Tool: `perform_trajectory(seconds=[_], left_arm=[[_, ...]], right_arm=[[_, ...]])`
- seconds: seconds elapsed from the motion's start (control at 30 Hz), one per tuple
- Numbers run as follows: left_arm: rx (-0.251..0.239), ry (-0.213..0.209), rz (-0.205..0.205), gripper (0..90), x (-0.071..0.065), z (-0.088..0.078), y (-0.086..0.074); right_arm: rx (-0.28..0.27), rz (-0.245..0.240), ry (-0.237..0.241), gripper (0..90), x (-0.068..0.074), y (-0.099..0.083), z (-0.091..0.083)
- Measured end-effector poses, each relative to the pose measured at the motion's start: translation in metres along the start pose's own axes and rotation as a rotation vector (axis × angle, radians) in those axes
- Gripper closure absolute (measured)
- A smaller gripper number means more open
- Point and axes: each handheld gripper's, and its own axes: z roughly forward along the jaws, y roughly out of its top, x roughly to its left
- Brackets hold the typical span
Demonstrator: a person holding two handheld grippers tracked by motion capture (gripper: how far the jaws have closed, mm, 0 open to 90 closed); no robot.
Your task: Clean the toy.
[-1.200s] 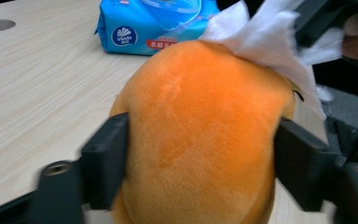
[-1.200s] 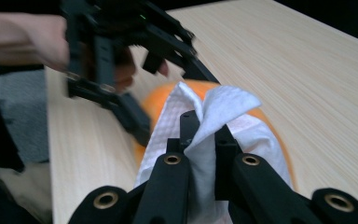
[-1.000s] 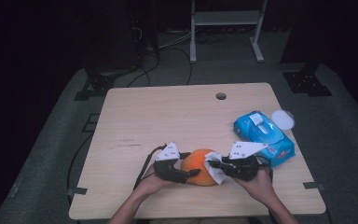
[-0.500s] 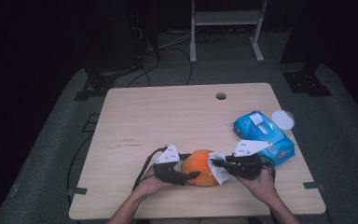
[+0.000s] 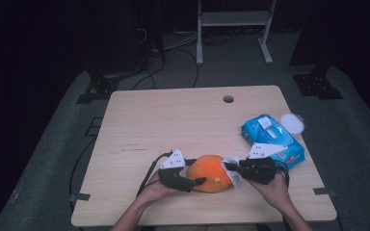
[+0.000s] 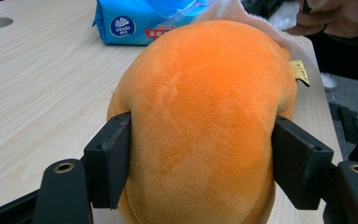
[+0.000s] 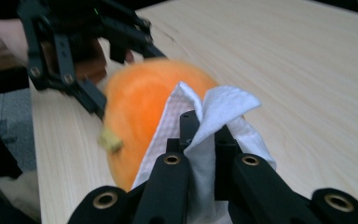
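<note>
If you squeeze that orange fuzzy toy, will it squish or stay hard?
Probably squish: the orange plush toy bulges softly between the left gripper jaws. Its fuzzy surface likely grips well, so it shouldn't slip. Being rounded, it might roll a little if nudged on the table.

hidden: orange plush toy (image 6: 200, 116) base cut off by bottom edge | blurred: its tag (image 7: 109, 140)

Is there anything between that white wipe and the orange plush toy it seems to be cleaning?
Nothing visible. The right gripper is clamped on the white wipe, which lies right against the orange plush toy. The left gripper holds the toy from the opposite side.
</note>
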Motion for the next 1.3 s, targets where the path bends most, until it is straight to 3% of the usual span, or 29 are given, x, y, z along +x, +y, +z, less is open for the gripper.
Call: perform_trajectory(seconds=[0.17,0.27,0.37,0.47,0.57,0.67,0.77,0.8,0.87,0.93,0.97,1.0,1.03,1.17,1.2,1.3], left_arm=[[0.004,0.004,-0.003,28.1,-0.001,-0.001,0.000],[0.003,0.008,-0.025,25.9,0.001,-0.001,-0.001],[0.003,0.006,-0.030,25.6,0.002,-0.002,-0.001],[0.007,0.004,-0.014,25.6,0.001,-0.001,0.001],[0.015,0.012,0.011,25.5,-0.003,0.001,0.005],[0.030,0.019,0.076,25.6,-0.014,0.007,0.010],[0.045,0.021,0.125,25.6,-0.024,0.012,0.013],[0.045,0.021,0.125,25.5,-0.024,0.012,0.013],[0.047,0.025,0.126,25.5,-0.026,0.013,0.012],[0.046,0.019,0.114,25.6,-0.023,0.012,0.011],[0.041,0.016,0.105,25.6,-0.022,0.011,0.010],[0.040,0.016,0.105,25.6,-0.022,0.011,0.010],[0.040,0.016,0.105,25.5,-0.022,0.011,0.010],[0.047,0.025,0.123,25.6,-0.025,0.012,0.013],[0.054,0.027,0.135,25.7,-0.026,0.013,0.014],[0.057,0.031,0.140,25.7,-0.028,0.013,0.014]], right_arm=[[-0.023,-0.014,0.020,86.3,0.003,0.008,0.002],[-0.006,0.024,0.021,86.3,-0.004,-0.001,0.001],[0.011,0.032,0.005,86.3,-0.008,-0.006,-0.001],[0.023,0.054,0.007,86.3,-0.012,-0.012,-0.004],[0.006,0.021,0.004,86.3,-0.005,-0.004,-0.004],[-0.029,-0.011,0.030,86.3,0.005,0.007,-0.002],[-0.029,-0.067,0.057,86.2,0.019,0.018,0.005],[-0.029,-0.067,0.057,86.2,0.019,0.018,0.005],[-0.001,-0.138,0.025,86.3,0.026,0.022,0.011],[0.004,-0.133,0.020,86.3,0.024,0.021,0.010],[0.012,-0.118,-0.019,86.4,0.016,0.018,0.005],[0.013,-0.104,-0.027,86.3,0.013,0.016,0.003],[0.009,-0.086,-0.026,86.3,0.010,0.015,0.001],[0.000,-0.088,-0.013,86.3,0.013,0.013,0.000],[-0.003,-0.121,0.015,86.2,0.024,0.018,0.006],[0.007,-0.166,0.050,86.2,0.037,0.023,0.017]])
